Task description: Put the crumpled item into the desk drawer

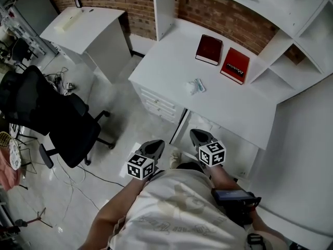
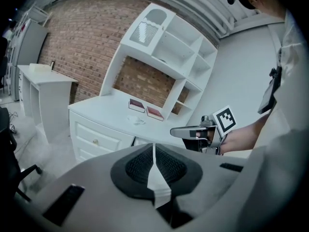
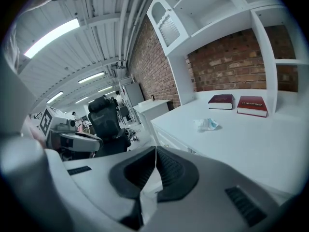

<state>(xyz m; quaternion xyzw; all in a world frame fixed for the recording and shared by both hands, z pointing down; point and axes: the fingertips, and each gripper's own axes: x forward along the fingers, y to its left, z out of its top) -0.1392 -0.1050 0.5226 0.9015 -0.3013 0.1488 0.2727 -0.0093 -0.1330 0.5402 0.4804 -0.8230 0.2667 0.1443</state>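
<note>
The crumpled item [image 1: 195, 86], a small white and pale blue wad, lies on the white desk [image 1: 234, 108] in front of two red books [image 1: 209, 49]. It also shows in the left gripper view [image 2: 137, 121] and the right gripper view [image 3: 207, 124]. The desk's drawers [image 1: 156, 103] are closed; their fronts face the left gripper [image 2: 96, 141]. My left gripper [image 1: 152, 148] and right gripper [image 1: 199, 136] hang side by side in front of the desk, well short of it. Both are shut, pads meeting, and hold nothing [image 2: 154, 151] [image 3: 155, 158].
A black office chair [image 1: 57, 119] stands on the floor to the left, with cables beside it. A separate white counter [image 1: 88, 27] is at the back left. White shelves [image 1: 307, 25] rise over the desk against a brick wall.
</note>
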